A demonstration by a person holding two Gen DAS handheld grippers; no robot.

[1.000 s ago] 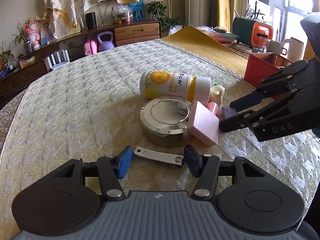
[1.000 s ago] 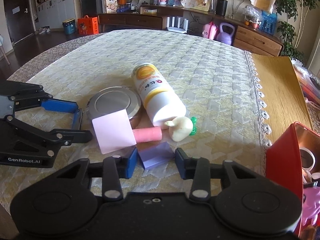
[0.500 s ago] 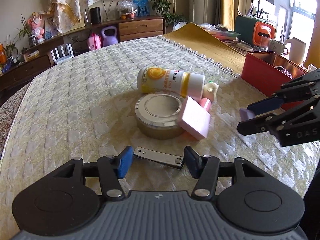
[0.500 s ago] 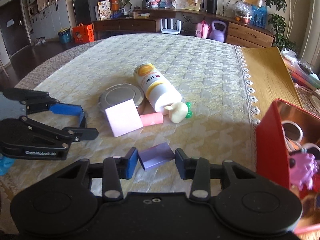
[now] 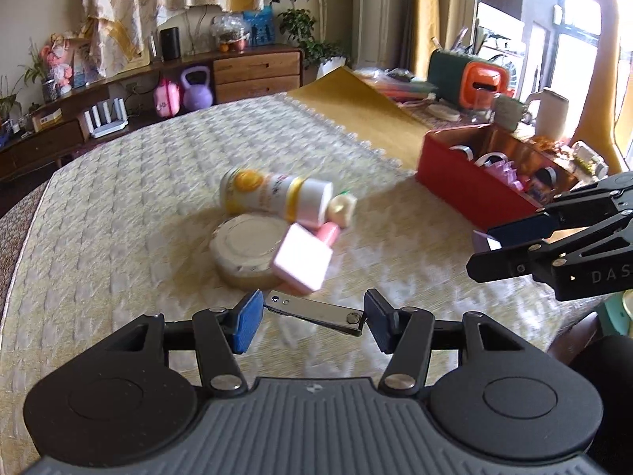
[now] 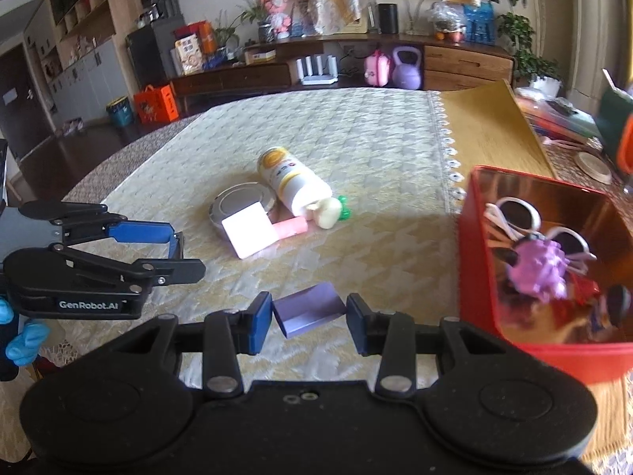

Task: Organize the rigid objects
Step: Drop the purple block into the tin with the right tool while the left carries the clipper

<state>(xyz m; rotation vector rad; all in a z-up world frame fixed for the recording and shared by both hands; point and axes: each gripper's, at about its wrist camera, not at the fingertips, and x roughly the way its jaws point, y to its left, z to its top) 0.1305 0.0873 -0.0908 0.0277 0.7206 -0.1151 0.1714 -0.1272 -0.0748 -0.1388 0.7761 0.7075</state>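
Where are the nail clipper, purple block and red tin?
nail clipper [image 5: 314, 314]: left wrist view, middle of its metal body.
purple block [image 6: 309, 308]: right wrist view, its top face.
red tin [image 6: 480, 261]: right wrist view, near side wall.

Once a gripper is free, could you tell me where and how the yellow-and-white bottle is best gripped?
Grip the bottle across its round body, coming from above with the jaws straddling it sideways. It lies on its side on the tablecloth, yellow base end clear; its cap end is crowded by the round tin and cream toy.
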